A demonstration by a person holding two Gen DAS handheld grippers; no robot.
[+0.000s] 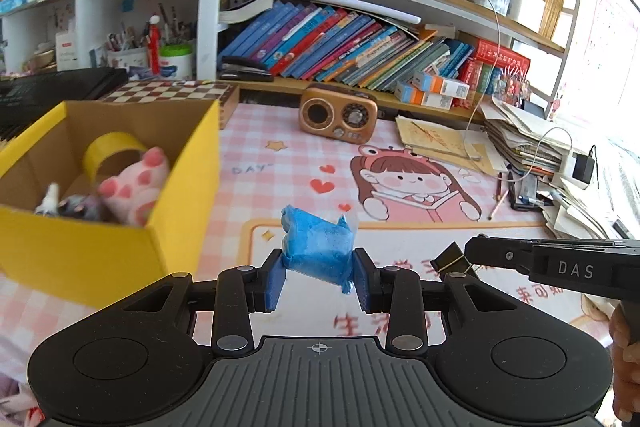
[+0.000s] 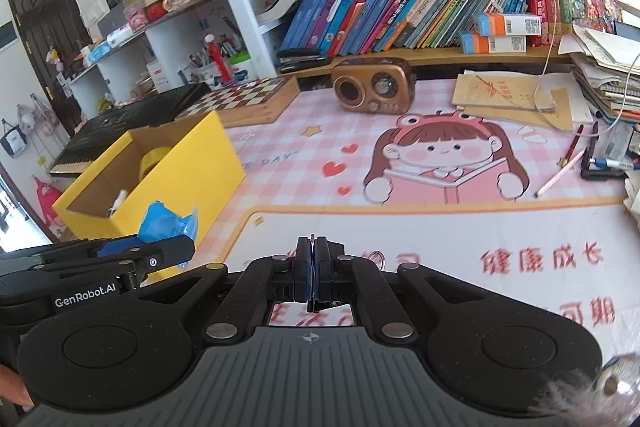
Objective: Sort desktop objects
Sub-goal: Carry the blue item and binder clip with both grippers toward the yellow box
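My left gripper [image 1: 319,273] is shut on a blue wrapped packet [image 1: 318,247] and holds it above the pink desk mat, just right of the yellow box [image 1: 80,259]. The packet also shows in the right wrist view [image 2: 166,225], by the box's [image 2: 192,163] near corner. The box holds a yellow tape roll [image 1: 110,151], a pink paw plush [image 1: 136,187] and small items. My right gripper [image 2: 316,269] is shut on a black binder clip [image 1: 452,261], whose wire handle [image 2: 378,261] peeks out beside the fingers.
A brown retro radio [image 1: 338,115] and a chessboard box [image 1: 176,93] stand at the back. Paper stacks [image 1: 528,143], pencils [image 2: 560,175] and a charger lie at the right. A black keyboard [image 2: 128,123] sits behind the yellow box. Bookshelves rise behind the desk.
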